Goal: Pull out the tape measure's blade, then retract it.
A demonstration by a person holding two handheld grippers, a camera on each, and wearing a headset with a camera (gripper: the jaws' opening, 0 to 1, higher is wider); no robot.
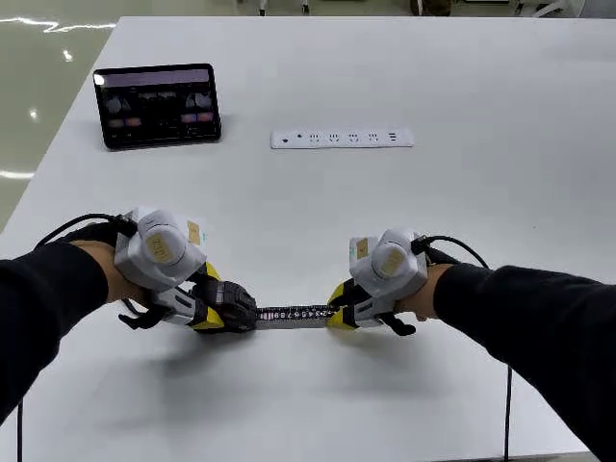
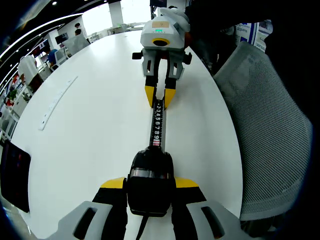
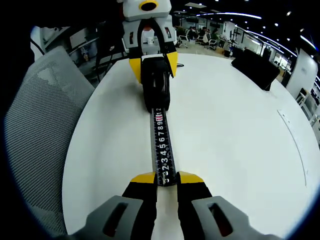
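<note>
The left claw [image 1: 218,309] and right claw [image 1: 338,316] are white, yellow-tipped, black-cabled; sleeves [image 1: 48,298] black.

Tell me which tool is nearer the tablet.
Left. The left tool, gripping the tape measure's case, lies below the tablet in the head view; the right tool, pinching the blade's end, sits farther across the table.

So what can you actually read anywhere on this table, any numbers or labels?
"2 3 4 5 6 7 8 9": printed along the blade drawn out of the tape measure.
Reddish mark after the 9 on the blade: too blurred to read.
Tablet screen: icons only, too blurred to read.
Power strip: markings too small to read.
</note>
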